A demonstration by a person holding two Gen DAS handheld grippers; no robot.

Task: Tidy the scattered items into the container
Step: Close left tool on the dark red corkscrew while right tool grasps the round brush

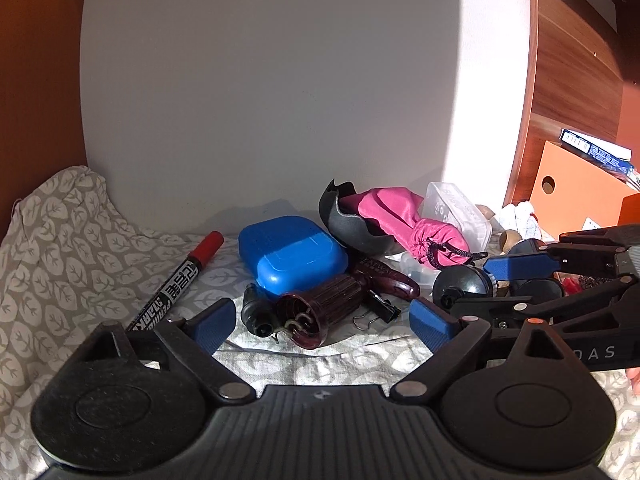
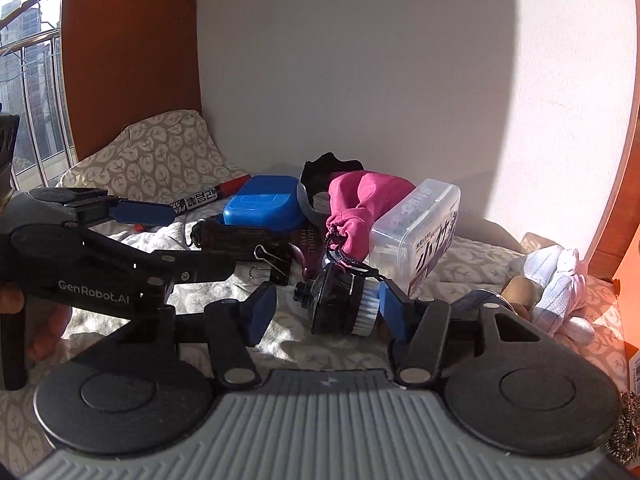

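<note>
1. Left hand-held gripper (image 1: 322, 324): jaws wide apart, holding nothing; blue pads either side of a dark ribbed cylinder (image 1: 320, 314) lying on its side, not touching it
2. Right hand-held gripper (image 2: 326, 310): also spread wide, nothing clamped; a round black brush head (image 2: 340, 300) with white bristles sits between the fingers, bristles right against the right pad (image 2: 394, 312), gap on the left side
3. Just past the left one: black binder clip (image 1: 380, 310), blue plastic case (image 1: 292, 254), red-capped marker (image 1: 176, 284) off to the left
4. Further back: black jagged-edged bowl (image 1: 352, 220) with a pink drawstring pouch (image 1: 404, 220) spilling out of it, clear plastic box (image 2: 416, 232) leaning beside the pouch
5. Everything lies on a leaf-print cloth (image 1: 60, 240) against a white wall
6. Far right: orange box (image 1: 576, 196) with a round hole, well apart from the pile; white crumpled cloth (image 2: 560, 284) near it
</note>
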